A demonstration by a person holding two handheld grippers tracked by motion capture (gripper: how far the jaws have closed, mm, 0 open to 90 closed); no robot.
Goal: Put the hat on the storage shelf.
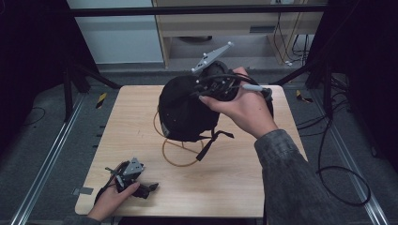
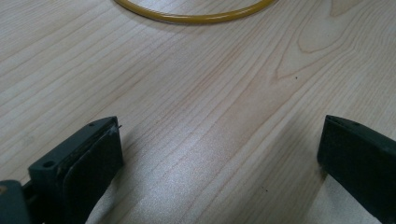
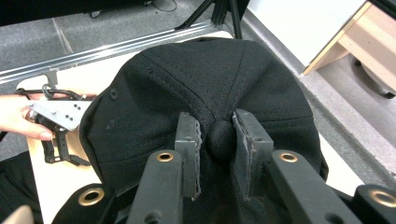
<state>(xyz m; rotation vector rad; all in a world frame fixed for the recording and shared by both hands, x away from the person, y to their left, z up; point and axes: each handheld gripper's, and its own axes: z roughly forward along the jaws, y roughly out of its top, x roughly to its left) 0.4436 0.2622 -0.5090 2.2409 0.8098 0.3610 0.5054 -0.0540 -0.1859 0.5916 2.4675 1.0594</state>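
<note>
desk (image 1: 234,187): pale wood | black cap (image 1: 185,112): lifted above desk centre, over yellow ring (image 1: 178,161) | right claw (image 3: 218,137): clamped on cap's top button | left claw (image 2: 219,154): jaws spread wide, empty, low at desk's near-left corner

black fingers (image 3: 187,154), grey mottled sleeve (image 1: 291,173)

Dim room, dark at the sides; overhead light falls on the pale table (image 1: 141,140), leaving soft shadows. A mild sheen shows on the wood (image 2: 196,172) in the left gripper view. The nearest black jaws look slightly soft.
</note>
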